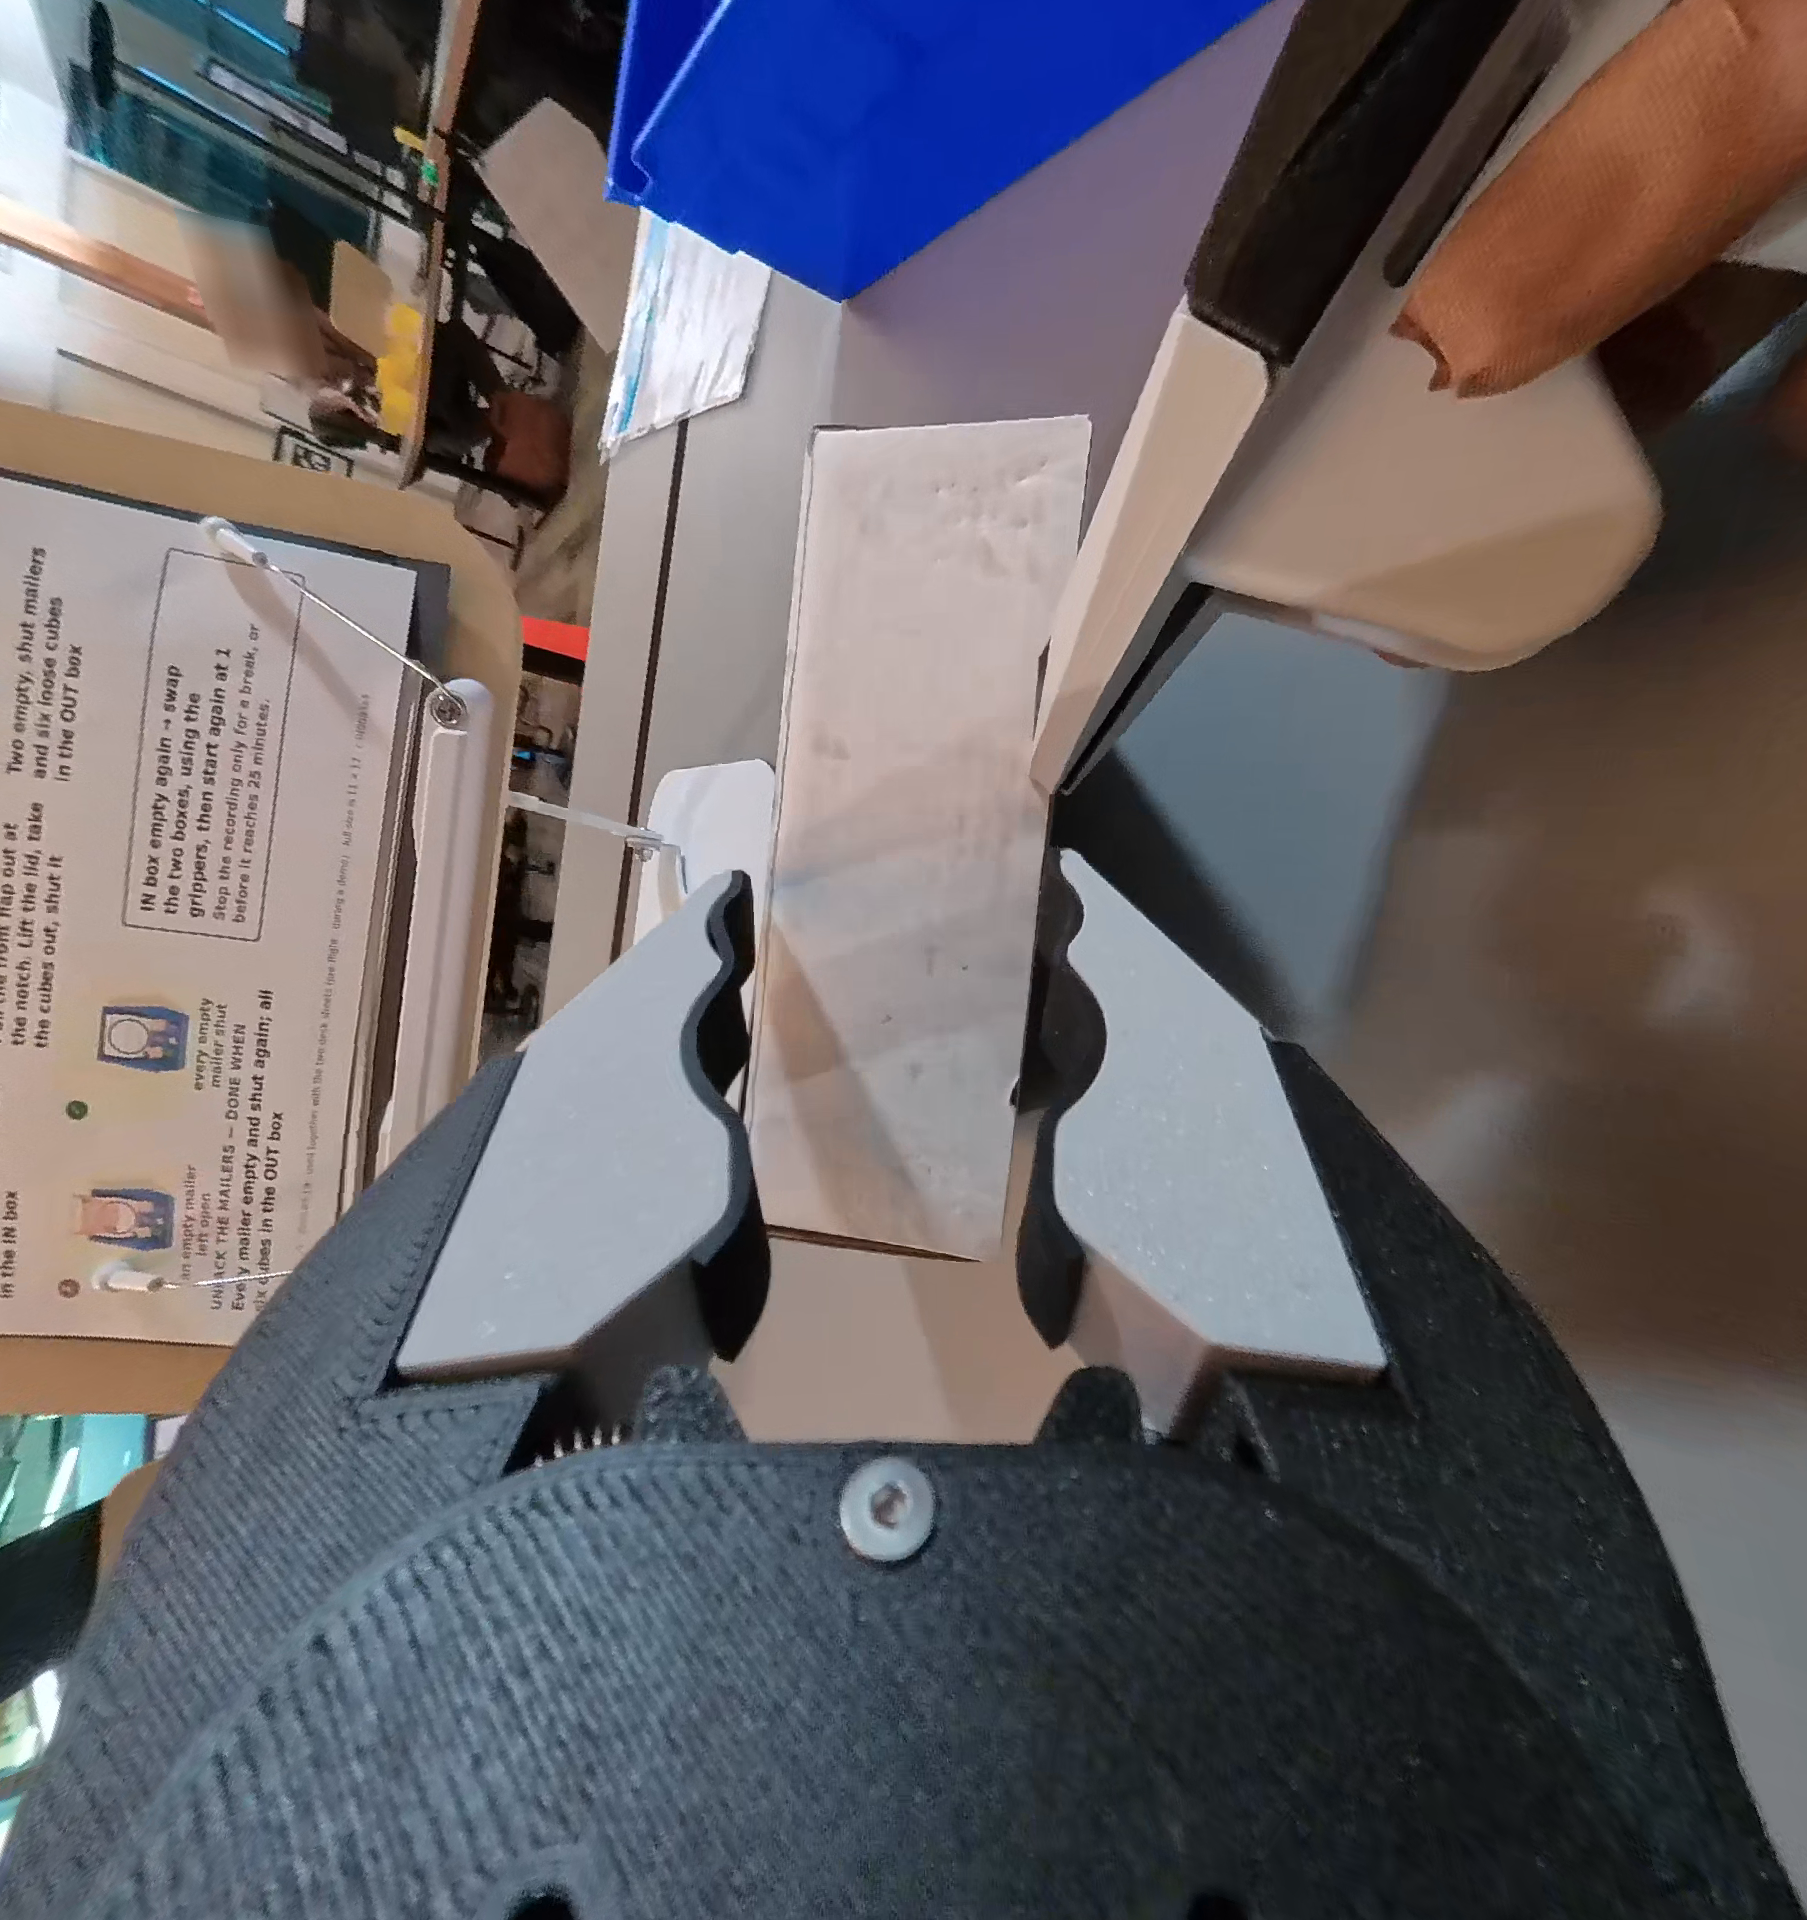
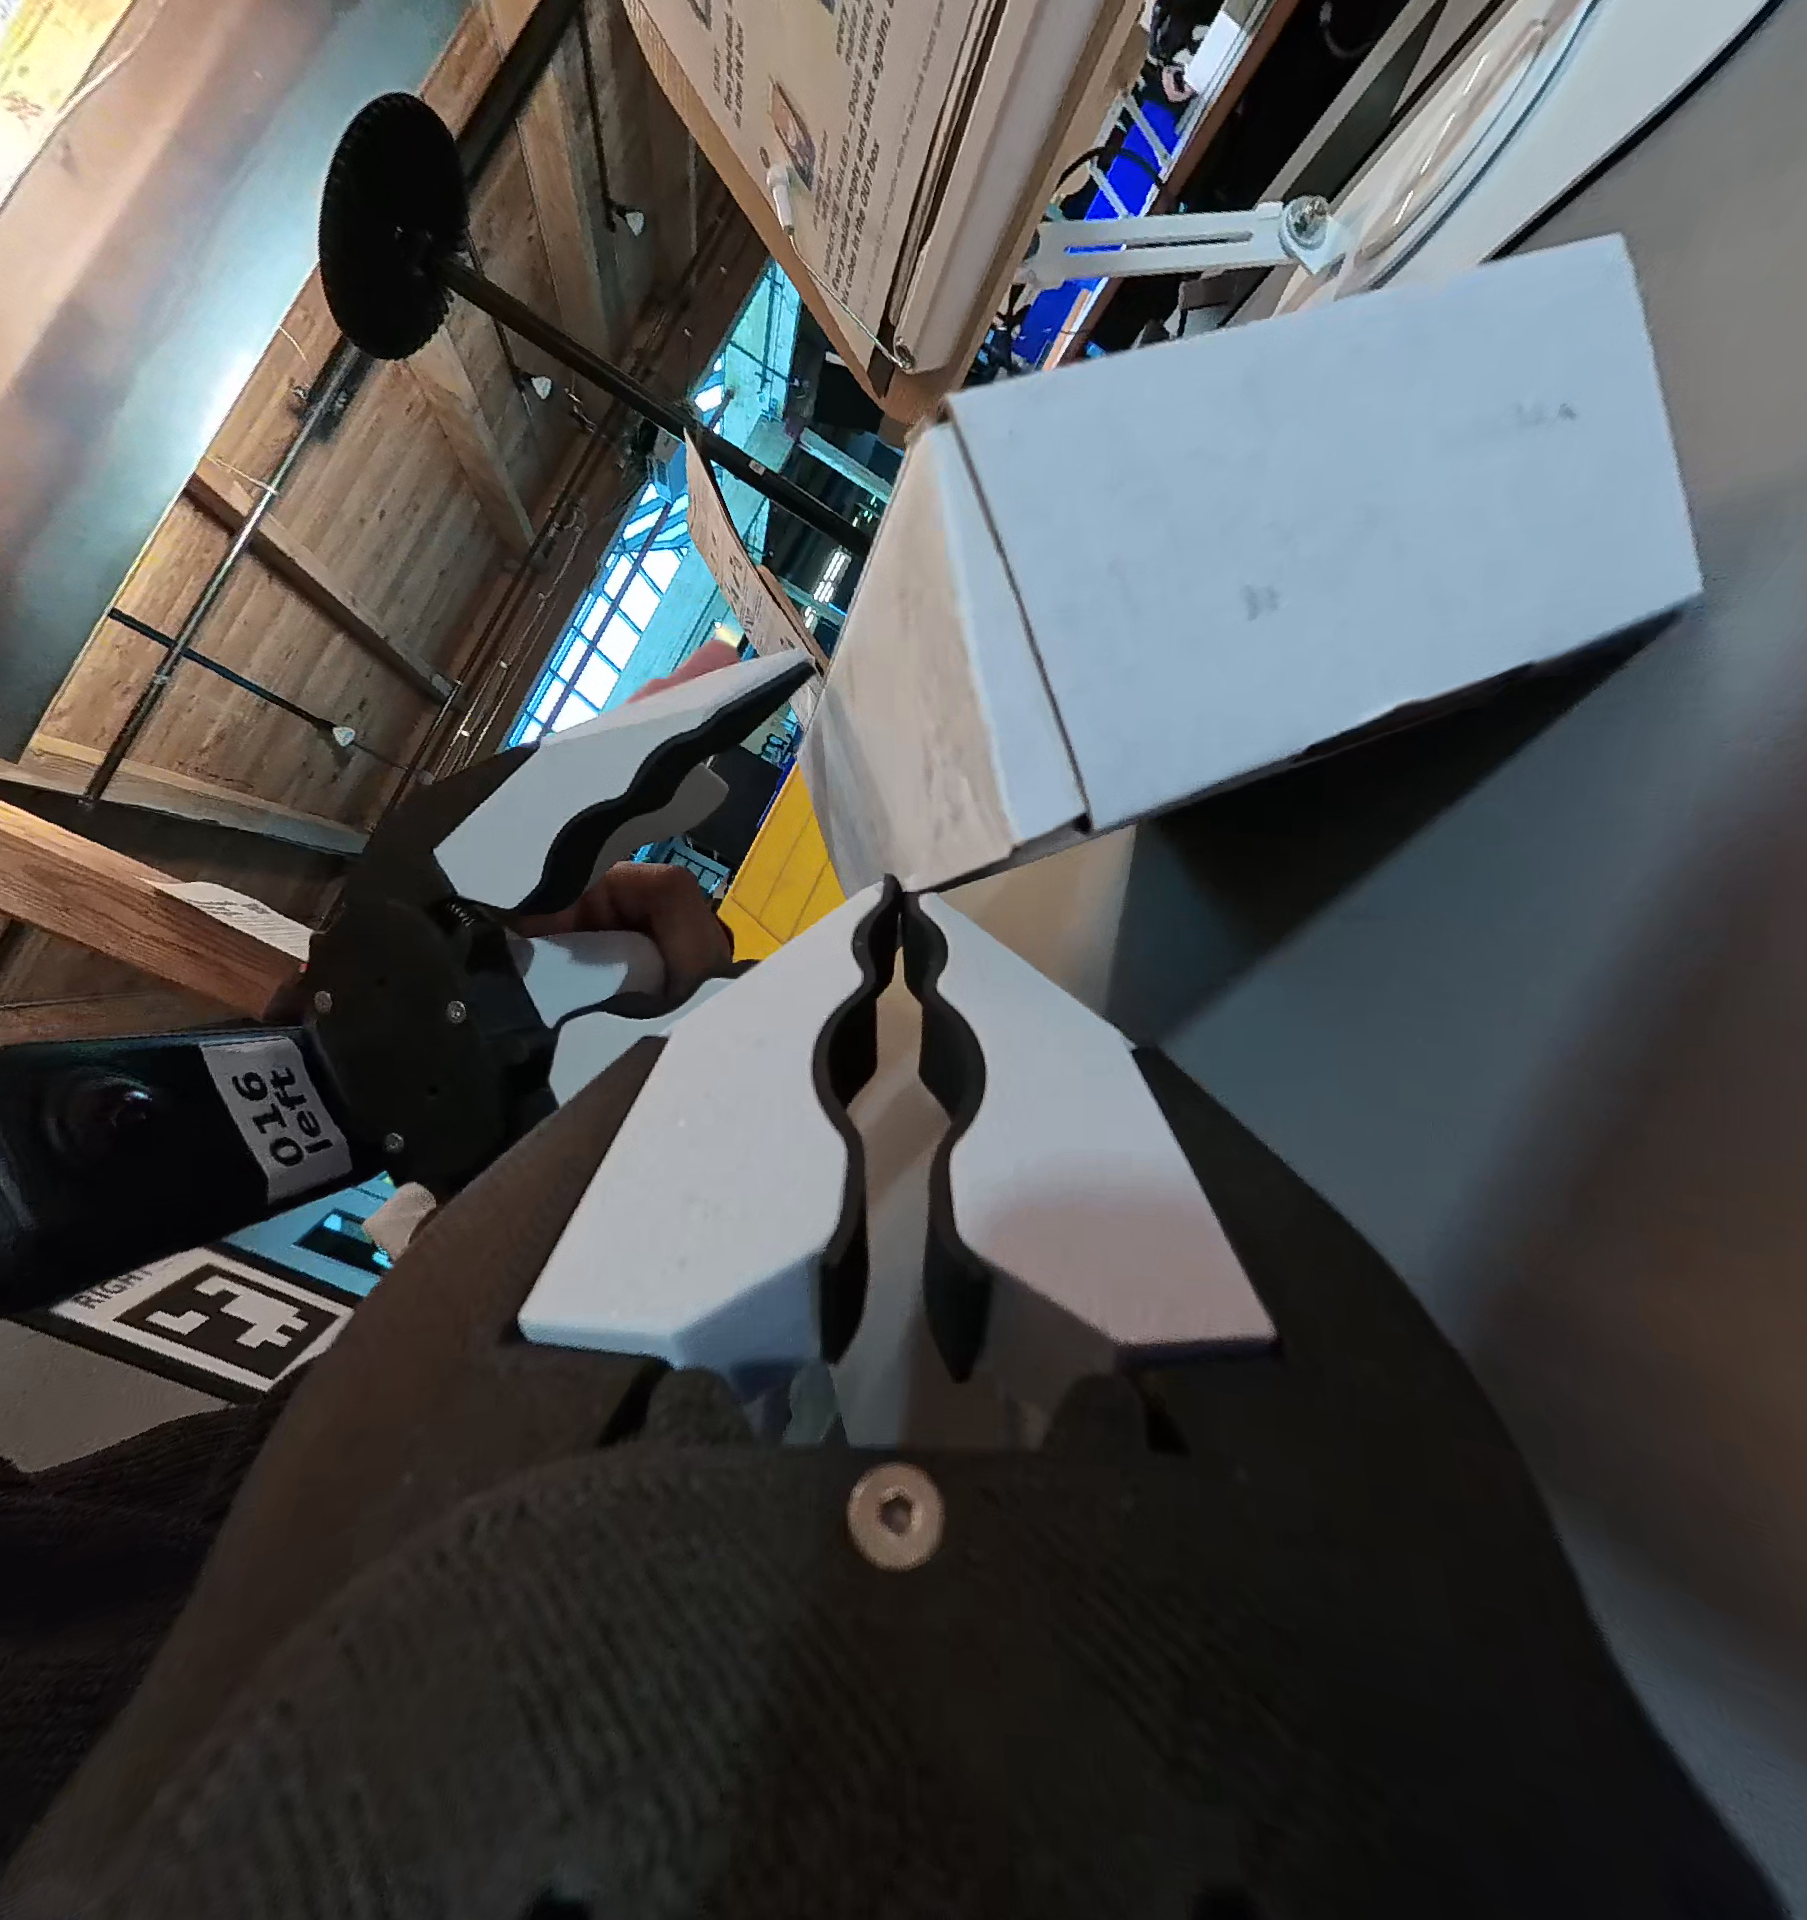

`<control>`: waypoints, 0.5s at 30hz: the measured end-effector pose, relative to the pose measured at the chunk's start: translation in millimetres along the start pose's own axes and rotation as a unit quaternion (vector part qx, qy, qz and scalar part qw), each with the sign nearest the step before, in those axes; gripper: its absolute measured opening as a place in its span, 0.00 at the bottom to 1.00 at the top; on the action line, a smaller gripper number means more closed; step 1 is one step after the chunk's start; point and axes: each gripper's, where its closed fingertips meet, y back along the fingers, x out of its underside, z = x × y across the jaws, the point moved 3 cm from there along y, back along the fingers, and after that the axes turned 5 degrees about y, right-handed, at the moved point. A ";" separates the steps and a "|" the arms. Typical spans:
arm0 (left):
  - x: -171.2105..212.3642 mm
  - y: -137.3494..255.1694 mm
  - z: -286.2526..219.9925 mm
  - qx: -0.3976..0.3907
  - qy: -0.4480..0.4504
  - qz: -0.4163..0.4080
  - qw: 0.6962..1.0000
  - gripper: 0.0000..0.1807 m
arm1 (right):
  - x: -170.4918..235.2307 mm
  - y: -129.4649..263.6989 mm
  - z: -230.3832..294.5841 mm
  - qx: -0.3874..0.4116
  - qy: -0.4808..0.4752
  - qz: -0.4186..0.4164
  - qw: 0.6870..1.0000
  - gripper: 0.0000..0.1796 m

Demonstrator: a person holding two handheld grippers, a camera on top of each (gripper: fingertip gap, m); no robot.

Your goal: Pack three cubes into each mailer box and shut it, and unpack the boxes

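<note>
Fingers of the left hand-held gripper [image 1: 894, 1081] squeezed the white mailer box [image 1: 909, 831] from both sides and held it off the grey table [image 1: 1501, 1351]. The right hand-held gripper [image 2: 899, 914] was pinched almost closed, holding nothing I could see, its tip just beside the box's bottom corner. A blue bin [image 1: 878, 125] sat farther back. With such a small grip, the box could tip or slip out if bumped.

A grey tabletop [image 2: 1501, 1143] beneath timber-clad walls [image 2: 286, 582] and bright blue-tinted windows [image 2: 608, 644], with a cardboard instruction board [image 1: 151, 935] and a blue bin [image 1: 878, 125] nearby.
</note>
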 end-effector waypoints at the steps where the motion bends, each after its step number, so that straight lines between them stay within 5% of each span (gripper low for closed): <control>1: 0.4 -0.5 -0.6 -0.001 -0.002 -0.003 1.000 0.31 | 0.5 -0.1 -0.5 0.002 -0.001 0.002 1.000 0.00; 15: 37.3 -19.4 -5.1 0.003 0.020 0.067 0.998 0.37 | 8.0 1.0 -7.0 0.042 0.005 0.027 0.999 0.00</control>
